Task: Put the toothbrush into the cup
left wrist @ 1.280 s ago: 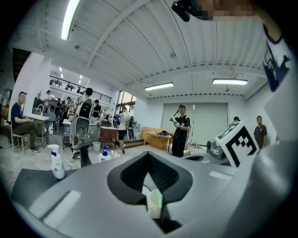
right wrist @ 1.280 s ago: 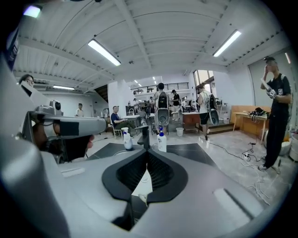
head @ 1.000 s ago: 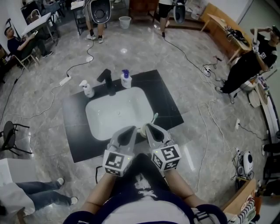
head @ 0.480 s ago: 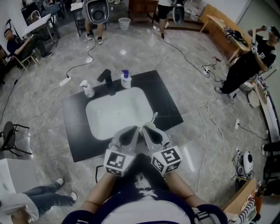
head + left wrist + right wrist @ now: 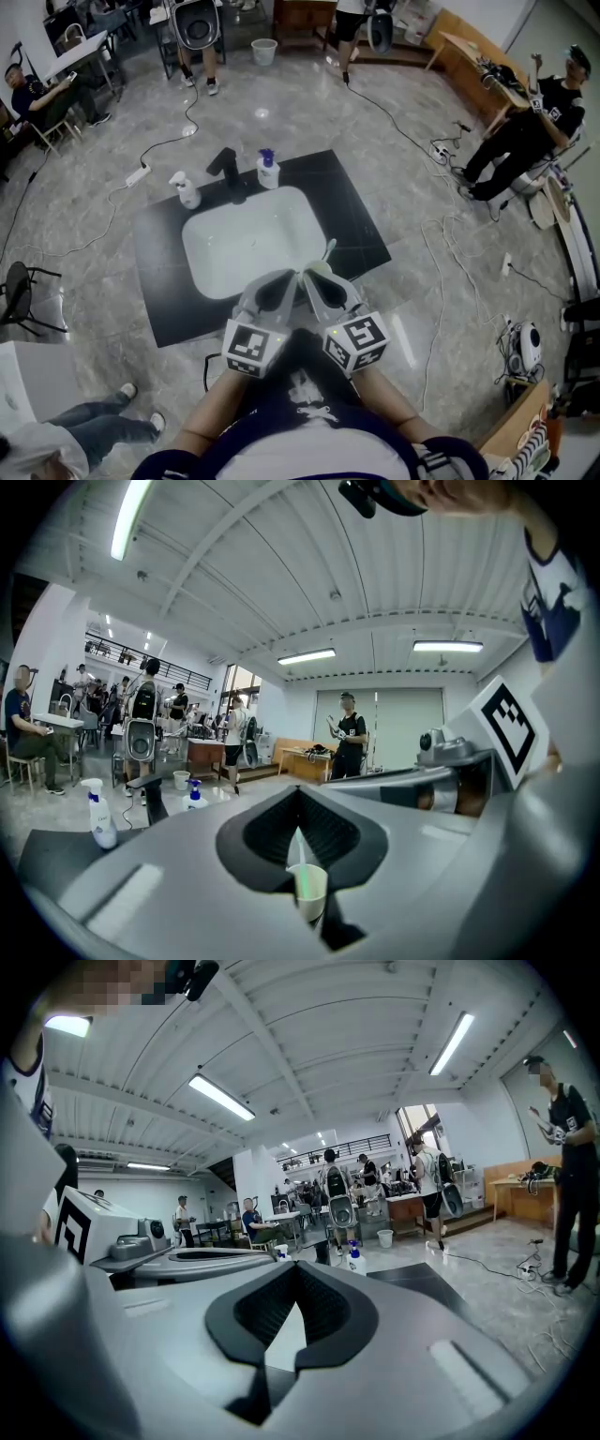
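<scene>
Left gripper [image 5: 279, 282]: fingers [image 5: 251, 834] closed tip to tip with nothing clamped; the cup only shows through the gap between them, beyond the tips. Cup [image 5: 320, 269] stands on the desk [image 5: 361, 220] on the narrow front strip, by the near right corner of the basin [image 5: 246, 242], just ahead of and between both grippers. Toothbrush [image 5: 329, 249] looks to be already in the cup, head end sticking up and leaning away from the person, so the task reads as done or nearly so. Right gripper [image 5: 312, 278]: fingers [image 5: 345, 1314] also closed and empty, with only the white basin behind the gap. Main risk is a knock, since both grippers sit very near a small, likely light cup, and a sideways swing on pulling back could clip the rim or the brush and tip it. The leaning brush likely makes the cup top-heavy. From this strip it could roll into the basin or off the front edge.
</scene>
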`<control>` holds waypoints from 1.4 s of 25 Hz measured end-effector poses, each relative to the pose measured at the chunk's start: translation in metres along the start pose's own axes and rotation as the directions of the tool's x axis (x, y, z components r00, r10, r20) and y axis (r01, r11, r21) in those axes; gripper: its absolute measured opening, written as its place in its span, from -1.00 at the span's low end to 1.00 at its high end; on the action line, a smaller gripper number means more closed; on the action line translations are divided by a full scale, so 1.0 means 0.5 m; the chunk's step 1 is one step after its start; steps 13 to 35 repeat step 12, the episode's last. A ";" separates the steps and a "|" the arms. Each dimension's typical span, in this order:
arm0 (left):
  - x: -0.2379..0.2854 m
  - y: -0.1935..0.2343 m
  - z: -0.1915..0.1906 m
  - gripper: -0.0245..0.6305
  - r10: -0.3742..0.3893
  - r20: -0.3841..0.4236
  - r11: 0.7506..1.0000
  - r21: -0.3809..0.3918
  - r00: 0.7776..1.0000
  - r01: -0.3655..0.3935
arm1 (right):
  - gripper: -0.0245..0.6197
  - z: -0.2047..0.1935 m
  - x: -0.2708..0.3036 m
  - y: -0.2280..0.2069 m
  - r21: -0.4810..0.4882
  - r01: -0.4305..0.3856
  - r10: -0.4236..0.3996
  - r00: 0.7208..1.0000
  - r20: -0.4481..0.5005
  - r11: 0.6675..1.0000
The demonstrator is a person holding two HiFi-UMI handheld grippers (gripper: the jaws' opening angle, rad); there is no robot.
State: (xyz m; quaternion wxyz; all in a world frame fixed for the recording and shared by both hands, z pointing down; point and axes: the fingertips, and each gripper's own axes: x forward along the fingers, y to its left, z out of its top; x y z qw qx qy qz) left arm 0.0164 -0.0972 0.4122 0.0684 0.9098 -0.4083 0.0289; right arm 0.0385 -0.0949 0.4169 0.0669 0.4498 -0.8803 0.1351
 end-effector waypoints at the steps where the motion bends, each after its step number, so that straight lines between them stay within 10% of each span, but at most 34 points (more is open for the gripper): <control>1: 0.000 0.000 -0.001 -0.93 -0.001 0.000 1.000 -0.001 1.000 0.001 | -0.92 -0.001 0.000 0.000 0.000 0.000 0.000 1.000 -0.001 1.000; 35: 0.002 0.004 -0.003 -0.93 -0.001 -0.002 1.000 -0.005 1.000 0.001 | -0.92 -0.004 0.003 -0.001 0.001 0.002 -0.002 1.000 -0.006 1.000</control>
